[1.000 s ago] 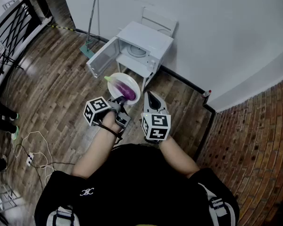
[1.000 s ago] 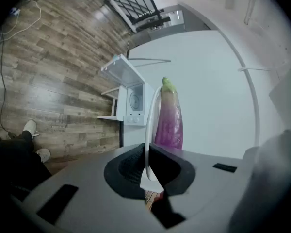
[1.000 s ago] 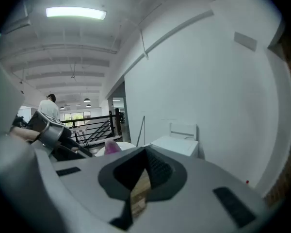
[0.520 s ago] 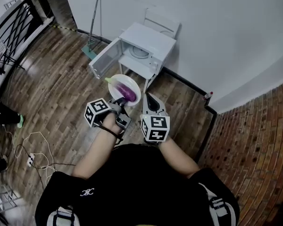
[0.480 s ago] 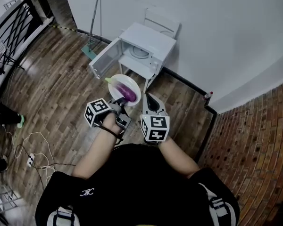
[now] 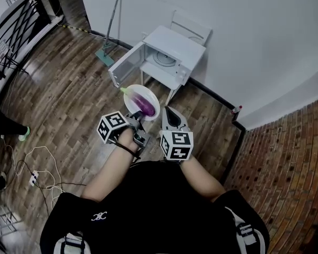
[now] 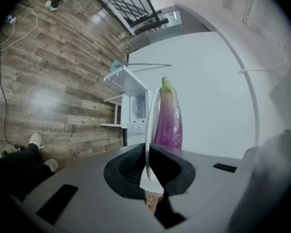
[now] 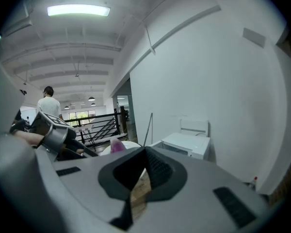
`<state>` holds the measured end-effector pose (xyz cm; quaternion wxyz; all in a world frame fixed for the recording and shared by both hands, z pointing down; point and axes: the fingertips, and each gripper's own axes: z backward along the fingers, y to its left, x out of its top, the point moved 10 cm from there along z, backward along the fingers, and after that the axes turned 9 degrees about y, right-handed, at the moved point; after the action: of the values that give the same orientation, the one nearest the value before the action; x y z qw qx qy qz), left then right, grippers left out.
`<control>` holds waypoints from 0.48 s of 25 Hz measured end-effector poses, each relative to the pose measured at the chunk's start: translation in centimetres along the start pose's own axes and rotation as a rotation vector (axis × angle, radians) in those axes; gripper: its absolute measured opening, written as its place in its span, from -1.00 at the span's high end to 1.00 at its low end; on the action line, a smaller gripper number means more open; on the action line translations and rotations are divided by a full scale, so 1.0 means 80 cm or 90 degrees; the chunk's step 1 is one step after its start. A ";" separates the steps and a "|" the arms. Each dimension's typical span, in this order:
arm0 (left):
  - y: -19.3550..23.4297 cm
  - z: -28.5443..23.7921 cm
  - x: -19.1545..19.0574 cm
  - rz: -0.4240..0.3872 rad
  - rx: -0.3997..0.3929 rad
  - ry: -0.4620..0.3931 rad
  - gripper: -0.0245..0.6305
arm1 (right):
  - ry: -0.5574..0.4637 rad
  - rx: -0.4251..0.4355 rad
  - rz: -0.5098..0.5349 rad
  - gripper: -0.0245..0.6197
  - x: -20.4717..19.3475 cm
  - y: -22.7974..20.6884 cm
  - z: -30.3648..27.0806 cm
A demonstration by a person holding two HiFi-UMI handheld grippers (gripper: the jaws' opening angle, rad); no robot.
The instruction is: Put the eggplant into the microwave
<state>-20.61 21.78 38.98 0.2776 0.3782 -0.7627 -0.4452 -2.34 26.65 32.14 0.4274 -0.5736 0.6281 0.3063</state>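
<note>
Purple eggplant (image 6: 143, 105) (green at the stem) on a white plate (image 6: 131, 95) in my left claw (image 7: 146, 163); white microwave (image 6: 176, 44) ahead, brown plank floor (image 6: 58, 89) below.

Looks along the left gripper (image 7: 147, 154), jaws pinched tight on the thin rim of a white plate (image 7: 149, 123) seen edge-on. Finds a purple eggplant (image 7: 169, 120) with a green tip lying on the plate, just beyond the jaws and to their right. Catches, farther ahead and slightly left, a white microwave (image 7: 136, 103), door (image 7: 126, 79) swung open, against a white wall (image 7: 208, 96). Takes in wooden floor (image 7: 48, 91) off left, a shoe (image 7: 35, 140) low beside.
</note>
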 end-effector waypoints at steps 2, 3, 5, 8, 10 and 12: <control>0.007 0.010 0.008 -0.008 0.004 0.002 0.87 | 0.000 -0.003 -0.004 0.90 -0.002 0.013 -0.001; 0.011 0.015 0.011 -0.008 0.003 0.003 0.87 | -0.001 -0.005 -0.005 0.90 -0.003 0.020 -0.001; 0.018 0.023 0.019 -0.001 -0.003 0.003 0.87 | -0.001 -0.004 -0.002 0.90 -0.007 0.033 -0.002; 0.021 0.027 0.031 0.016 -0.016 0.002 0.87 | 0.013 0.005 0.009 0.90 -0.009 0.044 -0.012; 0.021 0.025 0.036 0.020 -0.022 0.002 0.87 | 0.017 0.007 0.013 0.90 -0.008 0.044 -0.020; 0.021 0.021 0.041 0.024 -0.022 0.000 0.87 | 0.016 0.005 0.010 0.90 -0.006 0.039 -0.029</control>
<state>-24.28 20.40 39.97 0.2925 0.3589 -0.7617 -0.4532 -5.88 25.28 33.26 0.4195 -0.5707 0.6389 0.3003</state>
